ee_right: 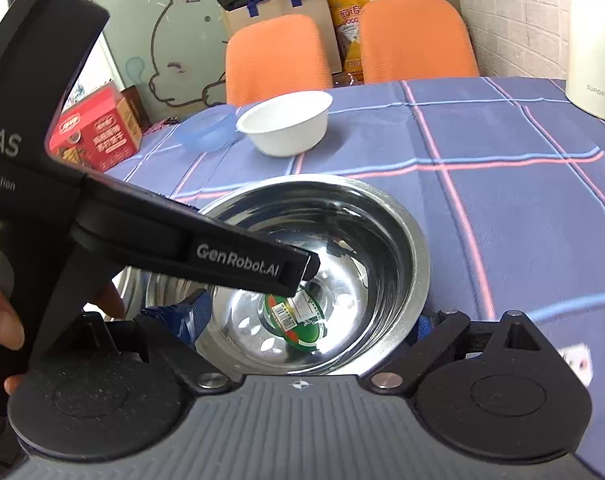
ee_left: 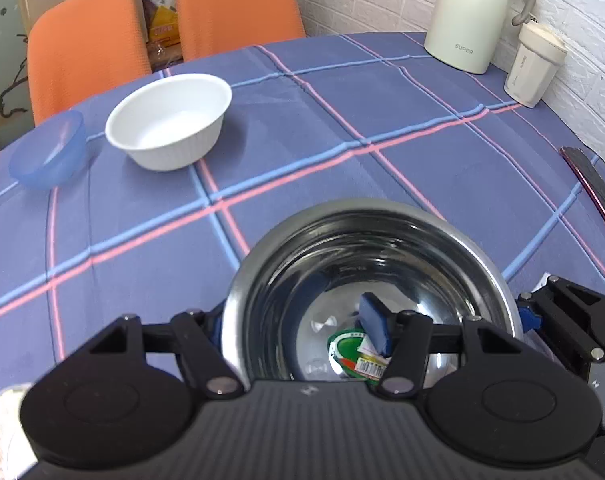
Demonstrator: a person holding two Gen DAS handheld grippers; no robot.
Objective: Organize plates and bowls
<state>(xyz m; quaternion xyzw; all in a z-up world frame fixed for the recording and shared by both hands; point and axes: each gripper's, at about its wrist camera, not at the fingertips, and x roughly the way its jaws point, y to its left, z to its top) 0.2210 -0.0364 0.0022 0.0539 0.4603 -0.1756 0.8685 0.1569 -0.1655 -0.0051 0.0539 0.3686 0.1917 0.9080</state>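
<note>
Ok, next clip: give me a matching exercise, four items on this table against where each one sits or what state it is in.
Column one:
1. steel bowl
2. white bowl
3. blue bowl
4. cream jug

Column two:
A. far edge of the table, by the brick wall
B. nearest the cameras, a sticker inside, gripper fingers at its rim
C. see-through, at the table edge next to the white one
D. empty, upright, in front of the orange chairs

Pairs: 1-B, 2-D, 3-C, 4-A
</note>
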